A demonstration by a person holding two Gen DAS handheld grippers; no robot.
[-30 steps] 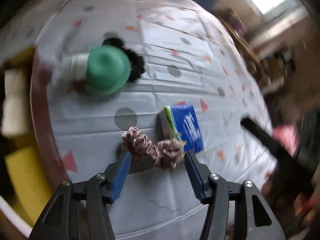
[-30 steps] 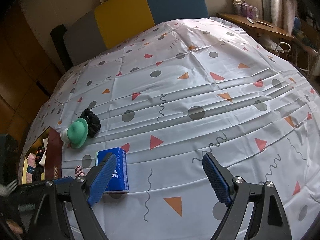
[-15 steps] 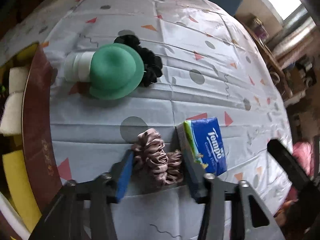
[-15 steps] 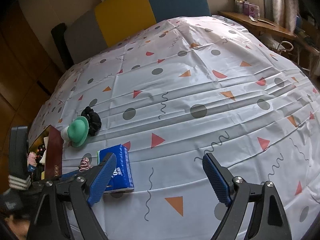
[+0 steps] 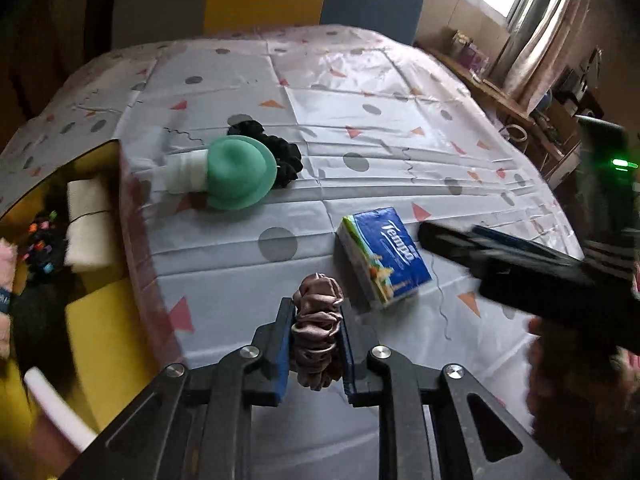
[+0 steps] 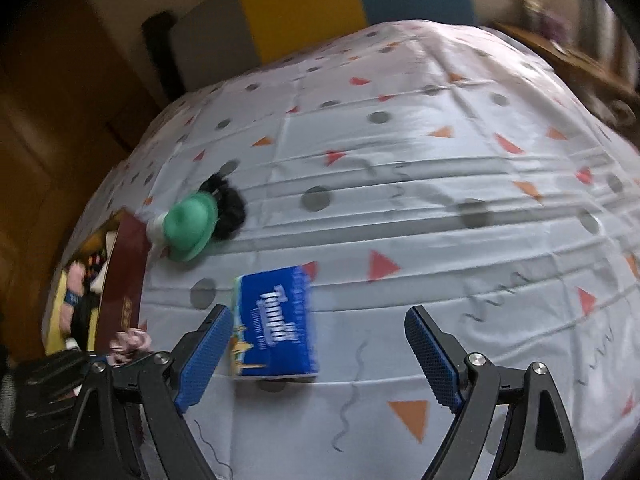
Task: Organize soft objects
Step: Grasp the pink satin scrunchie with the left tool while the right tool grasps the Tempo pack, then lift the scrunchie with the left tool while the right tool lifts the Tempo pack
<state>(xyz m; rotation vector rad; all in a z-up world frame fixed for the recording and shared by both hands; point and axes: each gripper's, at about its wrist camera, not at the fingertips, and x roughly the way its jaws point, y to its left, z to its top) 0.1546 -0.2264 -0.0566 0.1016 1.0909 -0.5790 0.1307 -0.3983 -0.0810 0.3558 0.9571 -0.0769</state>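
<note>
A dusky-pink satin scrunchie is squeezed between the blue pads of my left gripper, whose jaws are closing tight and are shut on it just above the tablecloth. A blue tissue pack lies flat to its right. My right gripper stands open over the pack, its left finger beside the pack's left edge. It shows as a blurred black bar in the left wrist view. Farther back lie a green hat-shaped soft toy and a black scrunchie, touching each other.
An open box with a dark red wall sits at the table's left edge. It holds a white roll, yellow foam and small coloured bits. The patterned tablecloth stretches back to a yellow and blue chair.
The left jaws have closed onto the pink scrunchie and the left wrist view has tipped up. The right gripper has moved left and down toward the tissue pack, still open.
</note>
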